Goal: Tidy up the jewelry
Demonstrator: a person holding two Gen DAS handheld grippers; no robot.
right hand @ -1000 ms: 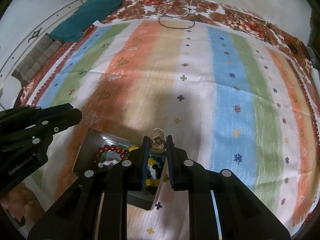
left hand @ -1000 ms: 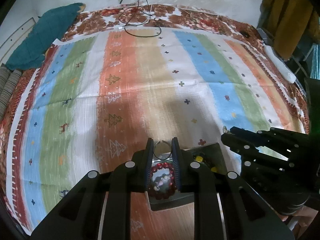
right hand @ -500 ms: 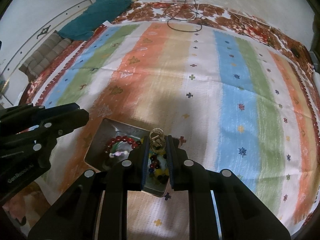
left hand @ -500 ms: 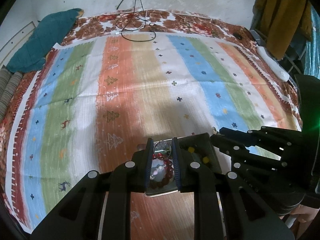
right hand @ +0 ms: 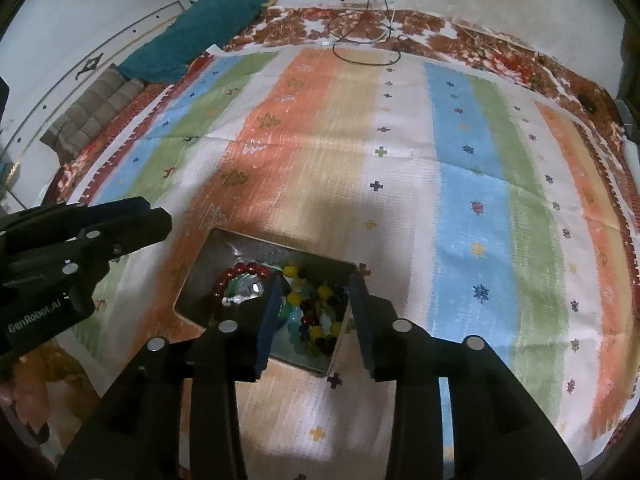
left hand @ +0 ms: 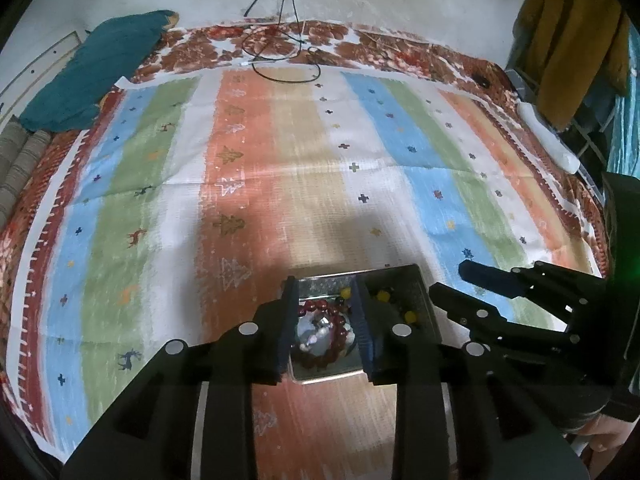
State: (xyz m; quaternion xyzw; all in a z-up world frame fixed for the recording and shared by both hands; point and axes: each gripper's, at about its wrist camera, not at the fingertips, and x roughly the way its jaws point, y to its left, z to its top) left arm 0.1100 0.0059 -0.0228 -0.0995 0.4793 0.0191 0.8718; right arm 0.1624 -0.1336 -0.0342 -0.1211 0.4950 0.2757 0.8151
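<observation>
We see both claws, left (left hand: 325, 322) and right (right hand: 314, 308), wide, holding nothing. They hover over the tin (right hand: 224, 256). Red bracelet (right hand: 240, 270) and beads (right hand: 316, 312) inside.

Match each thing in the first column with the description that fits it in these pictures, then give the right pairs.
Things:
1. red bead bracelet
2. mixed coloured beads
3. teal cloth
4. black cable

Descriptions:
A. looped at the far edge of the striped mat
B. in the metal tray, on the side under the left gripper
C. bunched at the mat's far left corner
D. in the metal tray, between the open fingers of the right gripper

Pairs: 1-B, 2-D, 3-C, 4-A
</observation>
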